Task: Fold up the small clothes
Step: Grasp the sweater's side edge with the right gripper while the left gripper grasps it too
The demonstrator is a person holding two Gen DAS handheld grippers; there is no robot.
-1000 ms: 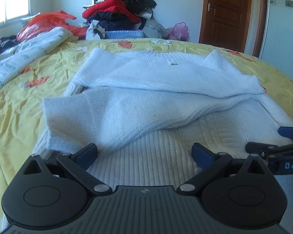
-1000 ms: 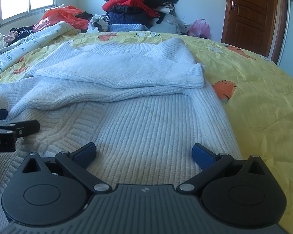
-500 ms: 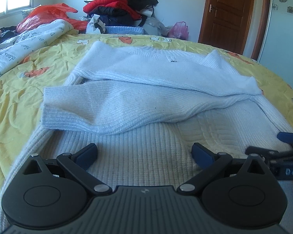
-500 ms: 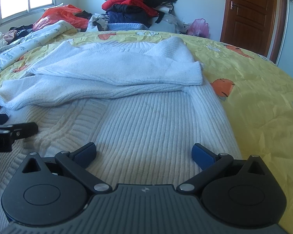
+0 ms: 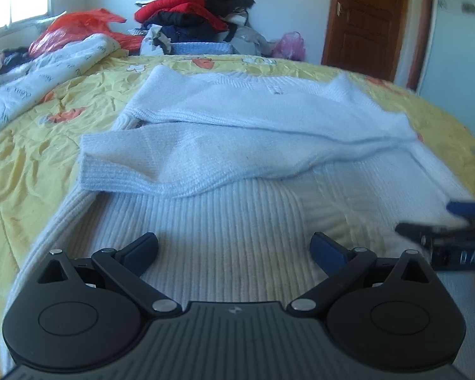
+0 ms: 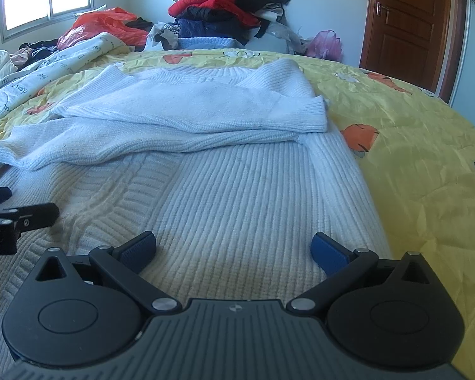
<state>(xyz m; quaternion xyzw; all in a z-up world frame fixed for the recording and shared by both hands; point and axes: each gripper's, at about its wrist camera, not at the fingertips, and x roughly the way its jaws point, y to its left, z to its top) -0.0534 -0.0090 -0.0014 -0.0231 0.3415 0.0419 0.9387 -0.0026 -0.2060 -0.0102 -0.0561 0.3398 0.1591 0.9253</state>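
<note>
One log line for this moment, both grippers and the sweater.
left gripper: open | right gripper: open | sweater: flat on bedspread, sleeves folded across

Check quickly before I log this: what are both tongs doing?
Left tongs: open, empty, over the sweater.
Right tongs: open, empty.

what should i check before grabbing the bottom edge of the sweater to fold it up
1. Left tongs open, nothing held: ok.
2. Right tongs open, nothing held: ok.
3. Both sleeves folded across the sweater chest: ok.
4. Sweater body lying flat on the yellow bedspread: ok.
5. Bottom edge within reach: cannot tell, hidden under the tongs.
6. Sweater clear of the printed quilt: ok.
</note>
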